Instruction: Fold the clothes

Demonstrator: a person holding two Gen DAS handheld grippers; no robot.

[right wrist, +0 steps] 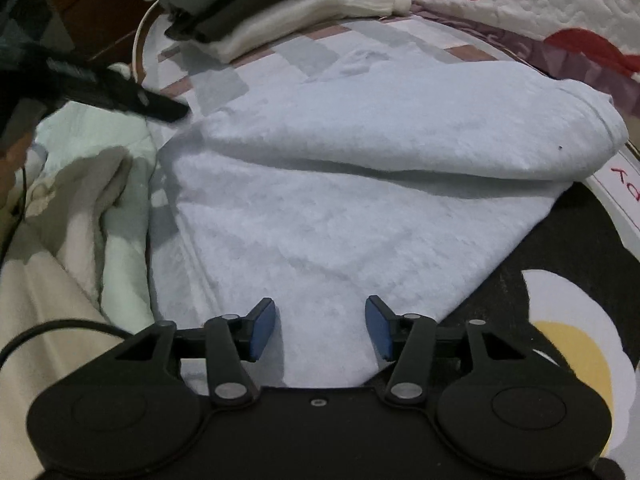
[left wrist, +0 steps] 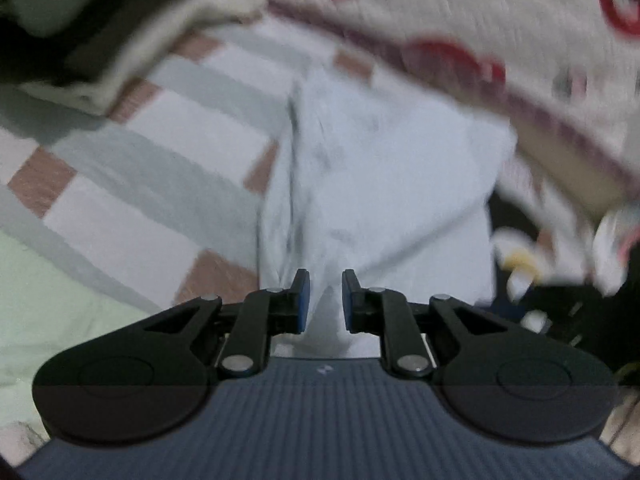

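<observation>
The pale blue-white fleecy garment [right wrist: 340, 200] lies spread over the round checked surface, partly folded: its upper layer is doubled over into a thick rounded roll along the far right side, with a flatter layer beneath tapering to a point at the near edge. In the left wrist view the same garment [left wrist: 380, 184] looks blurred, with a dark crease running down its left side. Beyond the garment, at the far edge, sits a stack of folded clothes [right wrist: 280, 12], cream, dark brown and grey.
</observation>
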